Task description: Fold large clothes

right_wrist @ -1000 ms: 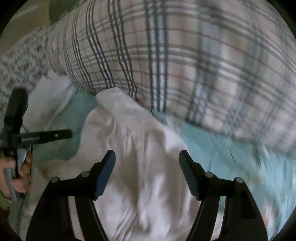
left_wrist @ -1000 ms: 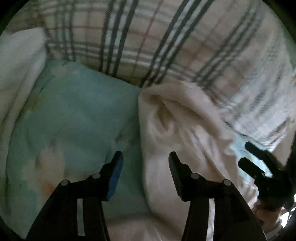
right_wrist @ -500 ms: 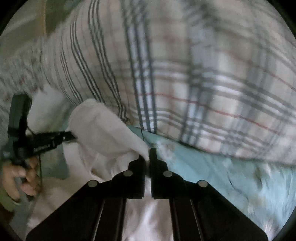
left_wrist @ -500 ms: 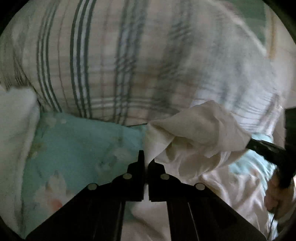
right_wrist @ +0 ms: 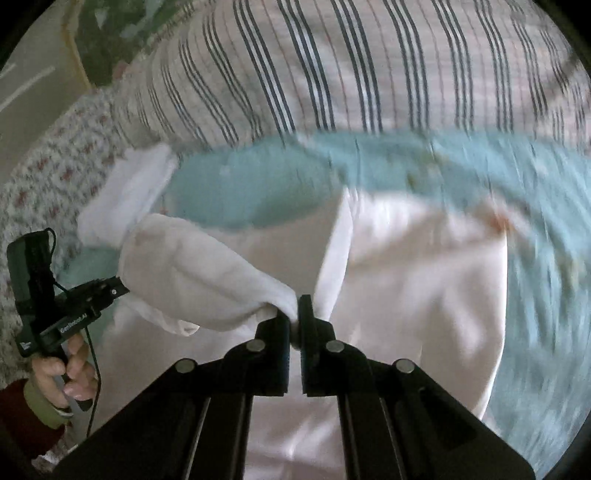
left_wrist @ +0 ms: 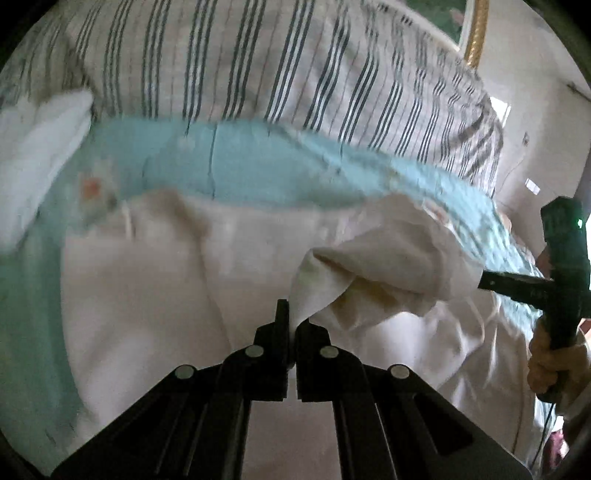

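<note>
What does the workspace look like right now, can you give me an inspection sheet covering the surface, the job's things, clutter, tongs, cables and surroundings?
Surface: light blue bedsheet with a faint flower print.
Job's things: white garment spread on the sheet, one part lifted between both tongs.
Clutter: plaid blanket bunched behind the garment; white cloth at the sheet's far left; flowered fabric beside it.
Tongs: left tongs shut on a pinch of the garment; right tongs shut on another pinch.
Cables: thin black cable hanging by the hand holding the left tongs.
Surroundings: pale wall and a gold frame edge.
</note>
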Available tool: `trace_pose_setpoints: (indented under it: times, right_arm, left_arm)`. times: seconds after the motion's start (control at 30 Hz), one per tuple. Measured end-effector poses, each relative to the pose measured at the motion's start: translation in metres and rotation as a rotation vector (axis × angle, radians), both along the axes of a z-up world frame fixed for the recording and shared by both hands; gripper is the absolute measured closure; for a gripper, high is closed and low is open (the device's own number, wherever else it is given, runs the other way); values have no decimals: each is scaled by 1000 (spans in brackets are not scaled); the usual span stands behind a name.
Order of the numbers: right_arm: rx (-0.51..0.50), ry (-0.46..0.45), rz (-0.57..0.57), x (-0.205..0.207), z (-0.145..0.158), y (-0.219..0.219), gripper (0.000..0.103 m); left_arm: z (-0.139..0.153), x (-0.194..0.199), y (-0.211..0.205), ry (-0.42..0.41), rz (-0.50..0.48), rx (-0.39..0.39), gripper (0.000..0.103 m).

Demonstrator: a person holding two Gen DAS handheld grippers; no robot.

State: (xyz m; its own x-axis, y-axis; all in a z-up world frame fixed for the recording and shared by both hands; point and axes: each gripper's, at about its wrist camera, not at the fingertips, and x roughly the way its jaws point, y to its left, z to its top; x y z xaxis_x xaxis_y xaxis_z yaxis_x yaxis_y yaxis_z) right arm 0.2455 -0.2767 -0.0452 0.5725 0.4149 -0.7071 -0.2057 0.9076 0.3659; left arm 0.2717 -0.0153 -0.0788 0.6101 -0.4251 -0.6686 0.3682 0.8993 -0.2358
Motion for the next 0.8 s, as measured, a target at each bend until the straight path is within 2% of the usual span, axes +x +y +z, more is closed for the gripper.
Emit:
trace_pose_setpoints:
  times: [0.1,0.13,0.17,0.2,0.27,0.3,0.33,0.47,0.5,0.53,0.67,0.8]
  right_arm:
    - [-44,98,-2,-12,-23,7,97]
    - [-31,118,-5,-15,-26,6,96]
    - [1,140,-15,-20,-28,2,95]
    - [14,149,-26,-27,-30,0,90]
    - [74,167,-62,-38,-29,-13,78]
    - [116,171,-76,-43,-29,-19,67]
    - [167,173,-92,-48,-28,-25,60]
    - [392,202,-122,-53,-35,-37,59]
    - [427,211,-127,-52,-36,-36,59]
    - [458,223,-135,-49,-39,-36,59]
    - [473,251,-169,-43,-44,-33,59]
    - [483,258,-163,-44,-46,-32,59]
  left_arm:
    - [-10,-11,14,66,27,-37,99]
    - [-10,-19,19,78,31,-57,97]
    - [-8,-27,27,93,35,-84,90]
    - [-6,-31,34,107,36,-102,79]
    - [-2,-45,45,128,40,-141,66]
    - [-3,-47,51,156,35,-177,63]
    - [-2,-46,55,186,24,-216,63]
    - [-9,-30,66,364,-13,-511,59]
    - [-12,-25,64,393,-20,-552,59]
    - [-14,-20,62,417,-18,-565,59]
    - [-21,-14,51,453,5,-469,52]
    - [-34,-7,42,499,-8,-467,51]
